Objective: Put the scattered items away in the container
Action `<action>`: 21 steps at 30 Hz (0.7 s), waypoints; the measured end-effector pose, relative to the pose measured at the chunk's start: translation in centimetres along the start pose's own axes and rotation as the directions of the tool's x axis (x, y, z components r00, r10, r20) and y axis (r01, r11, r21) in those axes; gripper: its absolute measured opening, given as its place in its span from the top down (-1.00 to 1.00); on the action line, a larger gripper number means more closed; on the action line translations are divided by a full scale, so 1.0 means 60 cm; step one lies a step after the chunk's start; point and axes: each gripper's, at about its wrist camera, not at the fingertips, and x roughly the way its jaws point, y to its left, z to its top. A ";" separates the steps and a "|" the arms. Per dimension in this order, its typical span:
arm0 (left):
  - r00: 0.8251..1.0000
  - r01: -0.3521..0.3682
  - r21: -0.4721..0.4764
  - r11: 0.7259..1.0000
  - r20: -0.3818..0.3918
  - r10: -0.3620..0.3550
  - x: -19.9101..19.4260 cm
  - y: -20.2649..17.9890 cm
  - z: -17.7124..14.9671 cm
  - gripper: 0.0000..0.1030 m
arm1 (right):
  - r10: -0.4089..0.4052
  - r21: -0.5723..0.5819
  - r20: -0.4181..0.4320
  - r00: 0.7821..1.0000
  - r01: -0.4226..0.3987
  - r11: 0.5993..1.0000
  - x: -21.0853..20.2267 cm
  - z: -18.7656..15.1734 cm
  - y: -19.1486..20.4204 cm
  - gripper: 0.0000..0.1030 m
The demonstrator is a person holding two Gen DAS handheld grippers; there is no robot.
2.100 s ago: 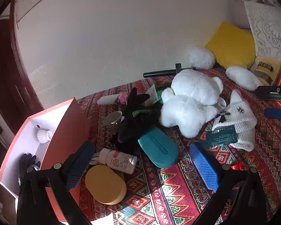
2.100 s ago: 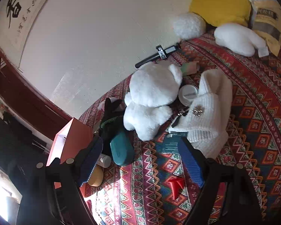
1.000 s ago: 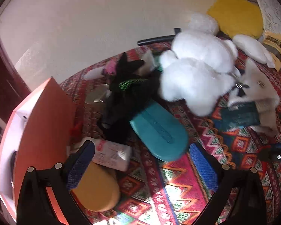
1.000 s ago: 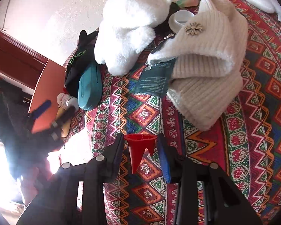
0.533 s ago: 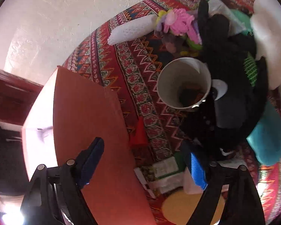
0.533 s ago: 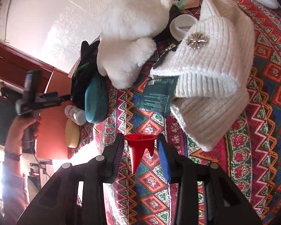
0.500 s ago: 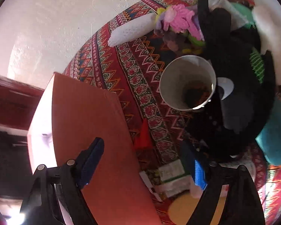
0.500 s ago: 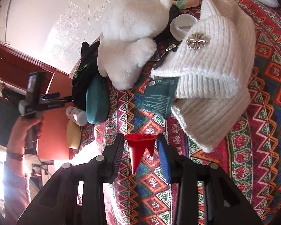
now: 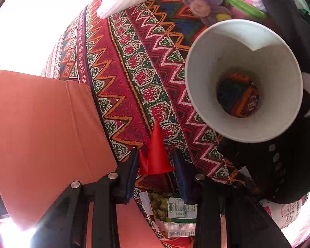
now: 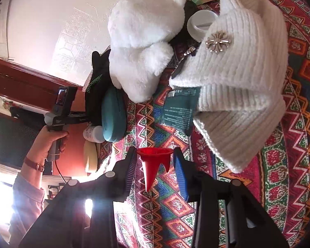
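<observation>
In the left wrist view my left gripper [image 9: 156, 166] is shut on a small red cone [image 9: 156, 150] lying on the patterned cloth, right beside the orange box [image 9: 41, 128]. A white paper cup [image 9: 242, 80] lies on its side just beyond. In the right wrist view my right gripper [image 10: 154, 163] is shut on a red funnel [image 10: 153, 163] and holds it above the cloth. The left gripper and the hand holding it [image 10: 57, 113] show at the left by the orange box [image 10: 76, 128].
A white plush bear [image 10: 142, 39], a white knit hat [image 10: 241, 66], a teal case [image 10: 112, 117], a black glove [image 10: 97, 86], a white bottle [image 10: 92, 133] and a green packet [image 10: 179, 111] lie scattered. A snack packet [image 9: 171, 210] lies under my left gripper.
My left gripper has dropped closer to the cloth by the box and closed on the red cone. My right gripper keeps holding the red funnel, nearly still.
</observation>
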 end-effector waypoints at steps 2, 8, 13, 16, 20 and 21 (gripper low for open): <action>0.999 0.032 -0.016 0.999 0.024 -0.032 -0.014 0.011 -0.006 0.40 | 0.000 -0.004 -0.005 1.000 0.000 1.000 0.002 -0.003 0.002 0.33; 0.988 0.077 -0.034 0.996 0.140 -0.071 -0.125 0.051 -0.047 0.40 | -0.003 -0.017 0.003 1.000 0.003 1.000 -0.003 -0.005 0.010 0.33; 0.950 0.110 -0.078 0.991 0.303 -0.081 -0.282 0.122 -0.125 0.40 | -0.001 -0.019 0.010 1.000 0.002 1.000 -0.010 -0.009 0.017 0.33; 0.922 0.093 -0.142 0.985 0.387 -0.032 -0.364 0.168 -0.200 0.40 | 0.001 -0.025 0.015 1.000 -0.001 1.000 -0.017 -0.013 0.026 0.33; 0.885 0.069 -0.269 0.961 0.461 0.066 -0.415 0.232 -0.300 0.40 | 0.001 -0.047 0.028 1.000 0.001 0.999 -0.019 -0.020 0.049 0.33; 0.878 0.057 -0.309 0.949 0.469 0.100 -0.416 0.248 -0.321 0.39 | 0.001 -0.056 0.031 1.000 0.000 0.998 -0.020 -0.022 0.057 0.33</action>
